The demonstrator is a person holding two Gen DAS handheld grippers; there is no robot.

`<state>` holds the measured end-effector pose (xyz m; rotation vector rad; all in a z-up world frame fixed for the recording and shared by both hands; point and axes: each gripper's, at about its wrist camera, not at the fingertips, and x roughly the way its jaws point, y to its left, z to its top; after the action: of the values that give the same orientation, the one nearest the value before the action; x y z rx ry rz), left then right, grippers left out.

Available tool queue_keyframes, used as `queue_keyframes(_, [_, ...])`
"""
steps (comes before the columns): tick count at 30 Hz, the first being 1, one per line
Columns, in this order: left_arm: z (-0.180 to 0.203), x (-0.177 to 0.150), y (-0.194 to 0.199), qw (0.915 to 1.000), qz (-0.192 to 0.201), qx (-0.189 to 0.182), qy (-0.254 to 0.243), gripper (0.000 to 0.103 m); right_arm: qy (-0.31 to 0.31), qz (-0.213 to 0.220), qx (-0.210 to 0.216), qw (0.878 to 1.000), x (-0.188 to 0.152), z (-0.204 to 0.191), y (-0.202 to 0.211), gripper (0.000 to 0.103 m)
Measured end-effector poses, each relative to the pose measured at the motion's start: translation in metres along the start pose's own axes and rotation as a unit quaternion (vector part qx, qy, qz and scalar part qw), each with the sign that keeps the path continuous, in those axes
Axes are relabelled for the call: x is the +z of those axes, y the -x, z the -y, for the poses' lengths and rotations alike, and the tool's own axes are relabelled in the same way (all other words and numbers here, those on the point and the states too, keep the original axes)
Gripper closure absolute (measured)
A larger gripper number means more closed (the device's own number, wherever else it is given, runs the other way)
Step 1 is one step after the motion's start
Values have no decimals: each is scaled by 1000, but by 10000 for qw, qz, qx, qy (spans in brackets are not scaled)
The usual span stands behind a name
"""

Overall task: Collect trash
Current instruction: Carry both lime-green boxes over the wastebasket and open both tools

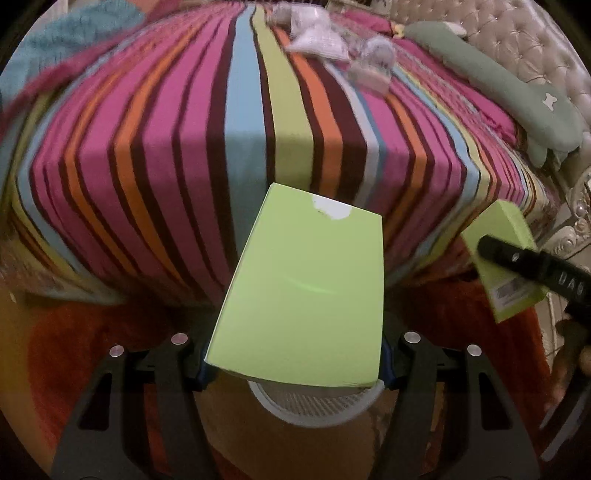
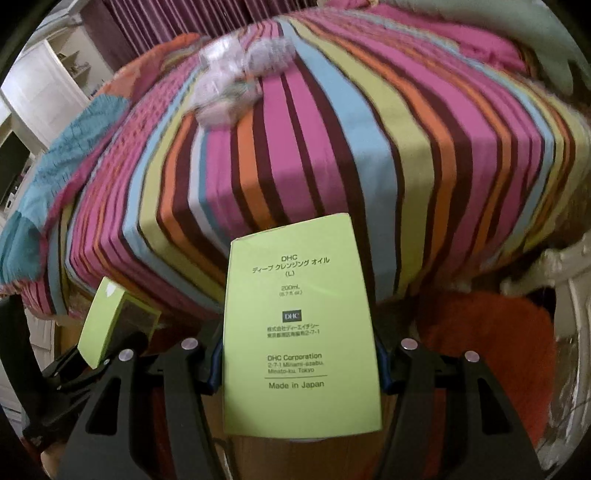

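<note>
Green card filled both of your views: each gripper was clamped on a lime box. In the left wrist view, your left gripper had its jaws closed on the sides of a plain box, whose upper face carried a torn white patch near the far edge. Under that box's near end showed the rim of a white mesh bin, with orange-red rug to either side. Beyond lay the bed, its striped sheet running pink, orange, brown, blue and lime away from you. Farther right on the sheet sat a blurred heap of clear wrappers, well apart from both boxes. Right again, a green pillow lay along the tufted headboard, and at the far right edge your other gripper showed with its box.

In the right wrist view, your left gripper and the plain box appeared low at the left, beside the bed's corner. At the centre, your right gripper had its jaws pressed on the sides of the printed box, which read "DHC" and "Made in Japan". Past it, the wrappers rested on the sheet, and the rug showed at the right.
</note>
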<state>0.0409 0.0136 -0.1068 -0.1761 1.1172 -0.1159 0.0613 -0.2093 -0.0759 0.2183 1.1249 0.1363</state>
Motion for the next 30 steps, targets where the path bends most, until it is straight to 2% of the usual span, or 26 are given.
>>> queue_keyframes(8, [20, -24, -40, 9969, -739, -5, -274, 47, -357, -977, 57, 9946, -36, 9, -47, 46])
queue_keyframes(15, [33, -35, -94, 9875, -1507, -54, -467, 47, -372, -1755, -171, 9836, -51, 10, -98, 46])
queue_keyframes(20, [32, -41, -129, 9799, -1948, 114, -424, 47, -299, -2158, -337, 9754, -58, 7, -131, 46])
queue_keyframes(26, [25, -46, -155, 9730, -2281, 210, -285, 45, -265, -2494, -423, 9671, -64, 7, -162, 45])
queue_keyframes(27, [21, -48, -160, 9705, -2398, 176, -203, 42, -294, -2577, -409, 9649, -65, 7, -167, 39])
queue_keyframes(28, [18, -50, -165, 9681, -2494, 201, -124, 29, -320, -2653, -419, 9627, -67, 9, -170, 33])
queue_keyframes(29, [16, -52, -169, 9667, -2544, 253, -84, 24, -368, -2673, -528, 9614, -68, 13, -173, 21])
queue_keyframes(30, [13, -54, -172, 9658, -2581, 251, -9, 24, -453, -2699, -559, 9602, -70, 17, -174, 15])
